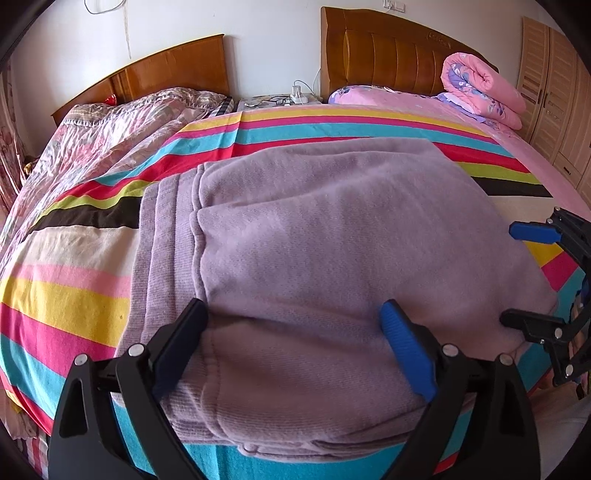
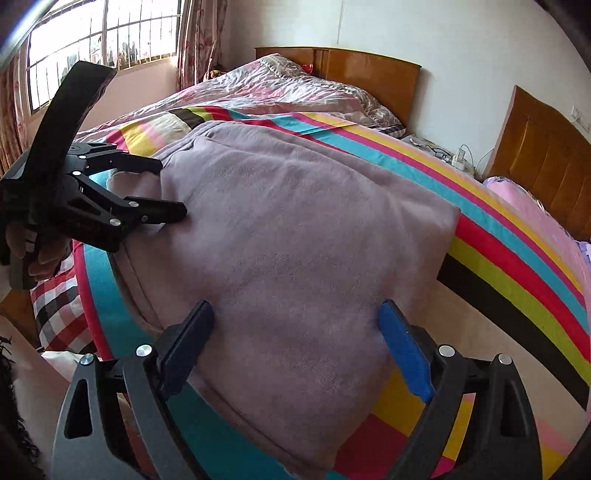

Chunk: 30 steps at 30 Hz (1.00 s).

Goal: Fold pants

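The lilac pants (image 1: 314, 236) lie folded into a thick rectangle on the striped bedsheet (image 1: 66, 295). They also fill the right wrist view (image 2: 295, 236). My left gripper (image 1: 293, 314) is open, its jaws spread wide over the near left edge of the pile by the waistband; it also shows in the right wrist view (image 2: 168, 188). My right gripper (image 2: 297, 314) is open over the near right corner of the pile, and it shows in the left wrist view (image 1: 517, 273) at the pants' right edge. Neither holds cloth.
A rumpled floral quilt (image 1: 110, 125) lies at the far left. A rolled pink quilt (image 1: 484, 88) and pillow sit by the right headboard. A nightstand (image 1: 277, 101) with a charger stands between the headboards. A wardrobe (image 1: 554, 92) is at the right, a window (image 2: 103, 33) at the left.
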Each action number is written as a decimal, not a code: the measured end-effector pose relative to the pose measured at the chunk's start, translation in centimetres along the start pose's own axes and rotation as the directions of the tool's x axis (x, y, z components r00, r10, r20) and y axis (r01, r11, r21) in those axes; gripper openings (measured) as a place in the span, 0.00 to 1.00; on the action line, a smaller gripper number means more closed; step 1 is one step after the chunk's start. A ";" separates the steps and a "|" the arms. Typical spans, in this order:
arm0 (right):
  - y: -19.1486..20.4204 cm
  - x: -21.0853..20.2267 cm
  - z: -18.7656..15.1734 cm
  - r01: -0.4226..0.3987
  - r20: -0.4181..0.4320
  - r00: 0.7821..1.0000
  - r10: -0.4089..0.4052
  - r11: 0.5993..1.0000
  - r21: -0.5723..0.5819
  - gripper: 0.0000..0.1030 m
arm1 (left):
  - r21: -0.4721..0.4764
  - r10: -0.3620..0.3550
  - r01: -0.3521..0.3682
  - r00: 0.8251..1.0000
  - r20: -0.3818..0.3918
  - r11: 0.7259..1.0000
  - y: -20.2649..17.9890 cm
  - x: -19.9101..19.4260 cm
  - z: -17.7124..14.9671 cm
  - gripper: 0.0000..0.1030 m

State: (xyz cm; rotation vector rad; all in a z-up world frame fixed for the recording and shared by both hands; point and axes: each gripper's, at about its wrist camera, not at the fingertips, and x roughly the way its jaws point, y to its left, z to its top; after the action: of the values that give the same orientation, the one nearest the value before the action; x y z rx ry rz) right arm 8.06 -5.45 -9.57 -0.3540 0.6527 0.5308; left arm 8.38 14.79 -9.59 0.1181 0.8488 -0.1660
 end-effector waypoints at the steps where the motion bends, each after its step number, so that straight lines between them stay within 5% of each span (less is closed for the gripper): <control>1: -0.2 -0.5 -0.1 -0.002 -0.004 1.000 0.003 1.000 0.027 0.85 | 0.002 0.013 -0.013 1.000 0.010 1.000 -0.2 -0.1 0.0 0.94; 7: 0.6 -7.1 -1.3 0.072 0.116 0.990 -0.079 0.996 0.061 0.85 | -0.089 0.069 -0.057 0.988 0.139 0.994 -1.5 -4.5 -0.6 0.99; 12: 1.5 -14.3 -2.6 0.157 0.272 0.941 -0.204 0.970 0.183 0.86 | -0.127 0.123 -0.096 0.964 0.234 0.987 -4.0 -10.8 -0.7 0.99; 16: 2.1 -18.1 -3.9 0.144 0.338 0.911 -0.237 0.950 0.277 0.87 | -0.161 0.196 -0.155 0.940 0.279 0.975 -5.8 -14.9 -1.3 0.99; 19: 2.8 -18.0 -4.7 0.136 0.320 0.920 -0.225 0.951 0.278 0.96 | -0.184 0.267 -0.219 0.914 0.306 0.958 -7.1 -16.3 -2.4 0.99; 23: 3.5 -16.1 -4.3 0.151 0.264 0.939 -0.220 0.954 0.258 0.96 | -0.148 0.215 -0.180 0.937 0.275 0.972 -8.1 -15.7 -2.5 0.99; 30: 4.7 -15.9 -4.3 0.158 0.267 0.939 -0.216 0.962 0.223 0.96 | -0.137 0.210 -0.178 0.937 0.279 0.974 -8.3 -15.6 -3.2 0.99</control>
State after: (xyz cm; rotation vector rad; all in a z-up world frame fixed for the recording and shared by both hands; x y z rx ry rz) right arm -7.36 -9.25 -3.10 -0.1431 0.3780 0.3218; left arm -5.67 8.77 -0.19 0.0714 0.5451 0.0498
